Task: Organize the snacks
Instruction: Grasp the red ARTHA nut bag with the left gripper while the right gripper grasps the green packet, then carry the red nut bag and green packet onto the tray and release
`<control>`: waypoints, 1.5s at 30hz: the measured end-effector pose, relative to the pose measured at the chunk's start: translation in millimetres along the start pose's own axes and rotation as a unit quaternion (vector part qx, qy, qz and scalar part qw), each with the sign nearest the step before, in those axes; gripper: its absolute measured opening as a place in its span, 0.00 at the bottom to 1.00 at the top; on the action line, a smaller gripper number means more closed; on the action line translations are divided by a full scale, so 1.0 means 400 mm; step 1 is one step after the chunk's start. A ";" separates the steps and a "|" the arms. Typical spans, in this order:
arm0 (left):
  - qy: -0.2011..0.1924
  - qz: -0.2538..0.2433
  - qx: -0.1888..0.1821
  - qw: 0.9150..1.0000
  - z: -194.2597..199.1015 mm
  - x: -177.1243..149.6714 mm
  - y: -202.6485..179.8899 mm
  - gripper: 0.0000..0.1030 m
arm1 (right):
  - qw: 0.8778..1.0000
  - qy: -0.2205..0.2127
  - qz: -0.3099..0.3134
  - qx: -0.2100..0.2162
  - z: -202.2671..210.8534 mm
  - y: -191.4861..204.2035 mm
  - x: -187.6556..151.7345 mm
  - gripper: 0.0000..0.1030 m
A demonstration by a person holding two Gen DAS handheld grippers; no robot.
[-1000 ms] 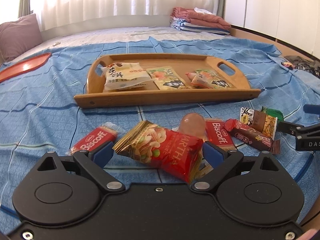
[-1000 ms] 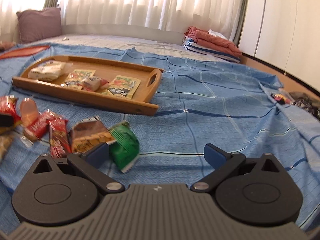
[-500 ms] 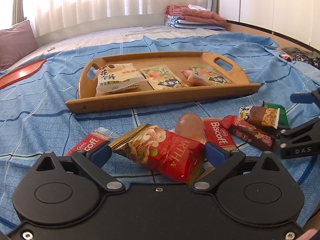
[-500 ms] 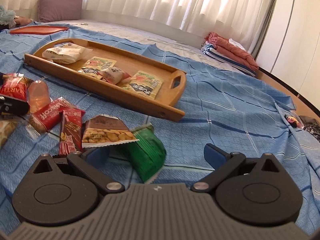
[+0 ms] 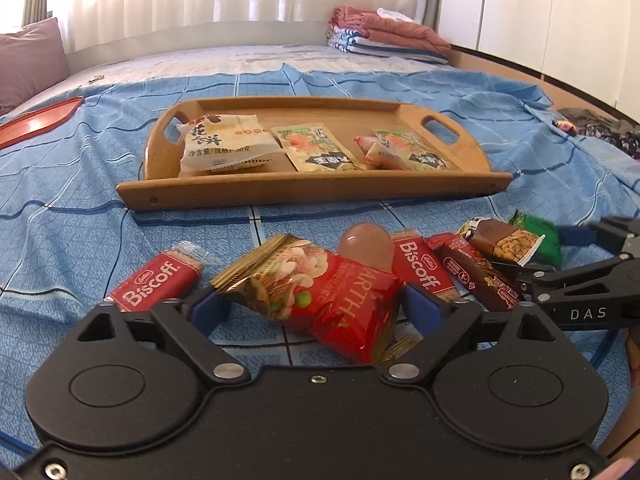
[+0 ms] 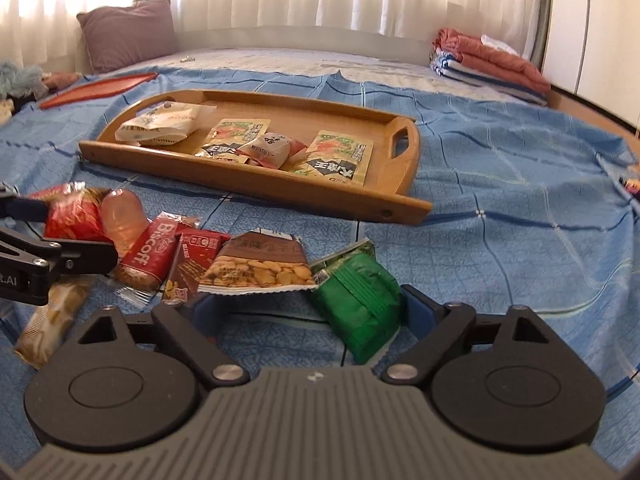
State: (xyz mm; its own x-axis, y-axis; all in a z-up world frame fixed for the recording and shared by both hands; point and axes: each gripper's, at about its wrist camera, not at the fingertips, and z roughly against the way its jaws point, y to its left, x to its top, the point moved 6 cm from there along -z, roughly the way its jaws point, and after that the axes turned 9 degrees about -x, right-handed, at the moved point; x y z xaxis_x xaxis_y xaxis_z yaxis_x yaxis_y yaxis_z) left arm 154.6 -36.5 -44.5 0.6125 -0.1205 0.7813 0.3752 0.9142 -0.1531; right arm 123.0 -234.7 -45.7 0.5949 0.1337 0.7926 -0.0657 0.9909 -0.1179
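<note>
The left gripper [image 5: 314, 304], jaws closing, straddles the red peanut bag [image 5: 316, 292] at lower centre without yet pinching it. The right gripper [image 6: 310, 306], also closing, brackets the green packet [image 6: 362, 300] and the brown nut packet [image 6: 258, 266], so it may drag both. Two Biscoff packs lie loose; the wooden tray [image 5: 312, 194], upper centre, holds four packets.

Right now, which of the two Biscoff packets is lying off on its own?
The Biscoff packet left of the red Martha nut bag has bedsheet around it. The other Biscoff packet is wedged between the pink jelly cup and a brown bar.
</note>
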 end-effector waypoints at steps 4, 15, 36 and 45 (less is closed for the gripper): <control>-0.002 -0.001 0.001 1.000 0.006 0.001 0.005 0.79 | 0.999 -0.023 -0.025 -0.002 0.017 -0.010 -0.006 0.48; -0.035 -0.022 0.017 0.999 0.063 0.050 0.000 0.70 | 0.996 -0.046 -0.058 -0.058 0.050 -0.078 0.014 0.38; -0.066 0.030 0.020 0.997 0.025 0.391 0.156 0.70 | 0.986 -0.038 -0.163 -0.012 -0.002 -0.157 0.298 0.36; -0.009 0.121 0.032 0.992 -0.167 0.493 0.261 0.70 | 0.983 -0.002 -0.182 0.008 -0.158 -0.143 0.416 0.36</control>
State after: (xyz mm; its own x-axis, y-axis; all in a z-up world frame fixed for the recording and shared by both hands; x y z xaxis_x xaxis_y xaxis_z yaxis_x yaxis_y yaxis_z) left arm 361.2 9.3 53.1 0.6672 0.1123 0.7364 0.1733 0.9381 -0.3000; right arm 276.3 -270.3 55.0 0.5784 -0.2299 0.7827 0.1385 0.9732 0.1836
